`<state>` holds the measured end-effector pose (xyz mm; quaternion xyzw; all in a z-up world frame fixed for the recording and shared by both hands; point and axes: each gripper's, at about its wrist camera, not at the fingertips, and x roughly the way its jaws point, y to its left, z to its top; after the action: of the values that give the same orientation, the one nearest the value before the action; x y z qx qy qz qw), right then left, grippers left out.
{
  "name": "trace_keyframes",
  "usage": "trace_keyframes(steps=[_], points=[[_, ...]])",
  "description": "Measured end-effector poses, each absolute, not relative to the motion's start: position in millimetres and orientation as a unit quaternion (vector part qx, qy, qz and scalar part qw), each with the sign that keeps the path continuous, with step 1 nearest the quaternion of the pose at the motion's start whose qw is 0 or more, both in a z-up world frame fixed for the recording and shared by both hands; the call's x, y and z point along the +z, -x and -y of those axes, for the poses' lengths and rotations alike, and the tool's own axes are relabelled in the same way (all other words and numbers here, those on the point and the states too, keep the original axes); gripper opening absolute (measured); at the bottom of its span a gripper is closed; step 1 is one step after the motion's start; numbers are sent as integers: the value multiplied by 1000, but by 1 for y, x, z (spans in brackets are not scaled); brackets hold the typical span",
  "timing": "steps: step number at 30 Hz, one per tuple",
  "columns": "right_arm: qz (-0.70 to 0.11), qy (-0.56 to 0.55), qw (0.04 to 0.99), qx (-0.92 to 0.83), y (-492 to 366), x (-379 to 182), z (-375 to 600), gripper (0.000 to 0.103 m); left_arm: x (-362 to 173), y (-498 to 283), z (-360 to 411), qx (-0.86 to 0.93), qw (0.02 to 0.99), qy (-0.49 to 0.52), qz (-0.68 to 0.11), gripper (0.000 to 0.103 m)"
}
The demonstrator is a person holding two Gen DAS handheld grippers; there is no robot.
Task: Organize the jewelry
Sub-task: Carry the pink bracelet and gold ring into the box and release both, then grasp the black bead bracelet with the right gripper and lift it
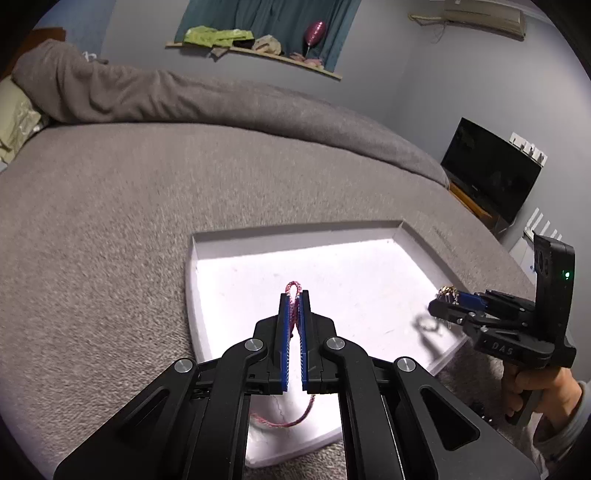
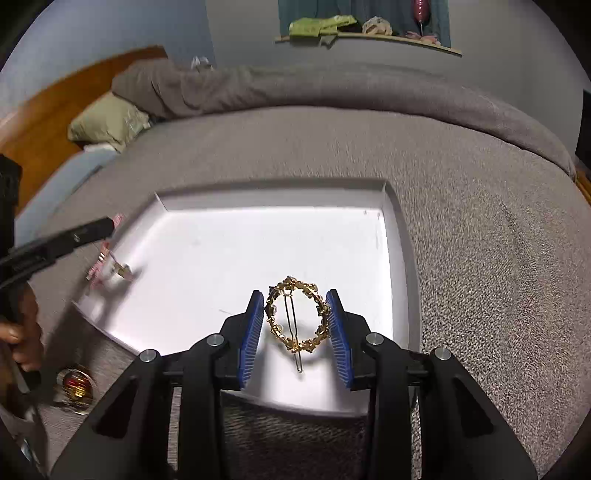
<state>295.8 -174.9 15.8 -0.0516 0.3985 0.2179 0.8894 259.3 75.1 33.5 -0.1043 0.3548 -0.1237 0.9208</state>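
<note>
Grey bed [image 1: 110, 221], white tray [image 2: 391, 236]; left tool [image 1: 294, 295] clamps pink cord [image 1: 293, 288], right tool [image 2: 295, 310] clamps gold ring [image 2: 299, 317].

A grey blanket [image 1: 110, 229] covers the bed in front of me, bunched into a long roll at the far side. A green pillow [image 2: 107, 123] leans by the wooden headboard [image 2: 48, 110]. A dark television [image 1: 491, 168] stands near the wall, and green cloth [image 1: 218, 35] lies on the windowsill.

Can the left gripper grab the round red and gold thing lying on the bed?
Probably not right now. The left gripper is already shut on a pink cord over the white tray, so it is full. The red and gold piece lies uncovered on the blanket, beside the tray.
</note>
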Motion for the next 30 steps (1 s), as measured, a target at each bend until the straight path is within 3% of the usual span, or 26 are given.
trace_keyframes(steps=[5,7,12,16,30], points=[[-400,84,889,207,-293,8,170,35,22,-264,-67,-123,916,97,-369,8],[-399,79,889,208,-292,11,171,38,22,-262,-66,-119,917,102,-366,32],[-385,65,895,216,-282,17,181,53,29,-247,-72,-119,923,115,-346,52],[-368,59,902,219,-269,22,187,53,30,-222,-76,-121,931,110,-327,69],[-322,24,918,231,-194,32,213,55,17,-136,-73,-123,940,87,-306,69]])
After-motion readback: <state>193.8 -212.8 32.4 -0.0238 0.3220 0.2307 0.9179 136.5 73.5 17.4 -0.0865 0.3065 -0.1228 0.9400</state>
